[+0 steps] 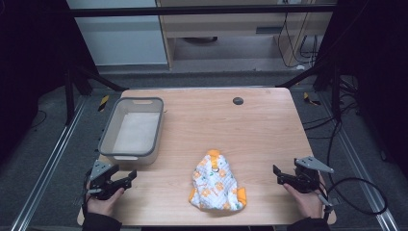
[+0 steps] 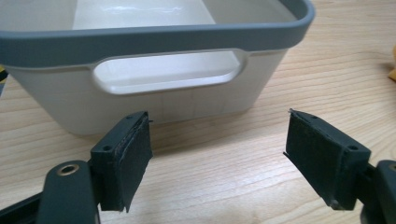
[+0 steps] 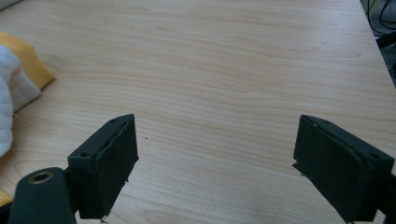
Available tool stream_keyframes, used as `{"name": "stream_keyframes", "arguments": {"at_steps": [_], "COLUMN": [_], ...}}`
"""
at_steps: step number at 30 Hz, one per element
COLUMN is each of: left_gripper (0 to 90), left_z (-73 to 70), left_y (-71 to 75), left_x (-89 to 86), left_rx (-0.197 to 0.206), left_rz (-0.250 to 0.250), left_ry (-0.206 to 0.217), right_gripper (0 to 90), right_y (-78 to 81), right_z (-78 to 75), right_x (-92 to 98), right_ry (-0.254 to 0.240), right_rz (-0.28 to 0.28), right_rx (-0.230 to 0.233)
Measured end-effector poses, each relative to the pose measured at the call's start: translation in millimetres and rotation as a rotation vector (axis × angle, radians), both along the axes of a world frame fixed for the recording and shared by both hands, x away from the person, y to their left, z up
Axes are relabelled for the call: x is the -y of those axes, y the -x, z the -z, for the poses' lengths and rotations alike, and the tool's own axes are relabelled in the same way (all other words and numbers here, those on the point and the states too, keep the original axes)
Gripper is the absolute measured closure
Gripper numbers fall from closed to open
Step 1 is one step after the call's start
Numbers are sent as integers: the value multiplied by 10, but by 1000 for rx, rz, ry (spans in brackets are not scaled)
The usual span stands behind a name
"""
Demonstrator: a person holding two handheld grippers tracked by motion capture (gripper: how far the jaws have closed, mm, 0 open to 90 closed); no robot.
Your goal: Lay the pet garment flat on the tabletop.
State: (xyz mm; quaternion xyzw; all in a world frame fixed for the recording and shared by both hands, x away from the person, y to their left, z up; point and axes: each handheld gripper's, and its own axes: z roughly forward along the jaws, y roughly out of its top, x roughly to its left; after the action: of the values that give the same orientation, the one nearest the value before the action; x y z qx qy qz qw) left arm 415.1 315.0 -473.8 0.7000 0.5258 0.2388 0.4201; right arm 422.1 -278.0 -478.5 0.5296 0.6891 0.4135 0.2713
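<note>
a pale wooden table with fine wavy grain and rounded corners carries three things. at its left side sits a rectangular plastic bin, translucent whitish walls under a thick matte grey rim, with an oblong handle slot cut through each short end; from the left gripper view the near end wall looks smooth and slightly glossy, tapering inward toward the base, and nothing can be made out inside it. near the front middle of the table lies a small crumpled garment, soft quilted white cloth printed with orange and green figures, edged in plain orange at the top and at the lower corners; its orange hem and a puffy white fold show at the left edge of the right gripper view. a small dark round disc is set in the tabletop toward the far edge.

the left gripper, black and angular, rests low at the front left corner, just short of the bin's near end, its jaws spread wide with nothing between them; the pads are flat, dark and rough-faced. the right gripper sits at the front right, well apart from the garment, jaws likewise spread wide over bare wood. a black cable loops on the floor to the right of the table
</note>
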Motion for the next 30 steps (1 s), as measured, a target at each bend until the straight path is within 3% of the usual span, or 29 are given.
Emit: {"name": "stream_keyframes", "arguments": {"at_steps": [7, 13, 17, 23, 30], "left_gripper": [258, 330, 335, 346, 363], "left_z": [-47, -124, -182, -348, -536], "left_y": [50, 52, 31, 14, -97], "left_x": [77, 158, 174, 208, 316], "left_rx": [1, 5, 10, 35, 78], "left_rz": [35, 107, 106, 120, 146], "left_ry": [16, 24, 25, 34, 46], "right_gripper": [157, 194, 192, 198, 220], "right_y": [-6, -22, -34, -44, -169], "right_z": [-6, -85, -140, -292, -507], "right_x": [-33, -127, -170, -208, -256], "right_ry": [1, -9, -21, -31, -41], "right_rz": [-40, -109, -135, -159, -165], "right_rx": [-2, 17, 21, 51, 86]}}
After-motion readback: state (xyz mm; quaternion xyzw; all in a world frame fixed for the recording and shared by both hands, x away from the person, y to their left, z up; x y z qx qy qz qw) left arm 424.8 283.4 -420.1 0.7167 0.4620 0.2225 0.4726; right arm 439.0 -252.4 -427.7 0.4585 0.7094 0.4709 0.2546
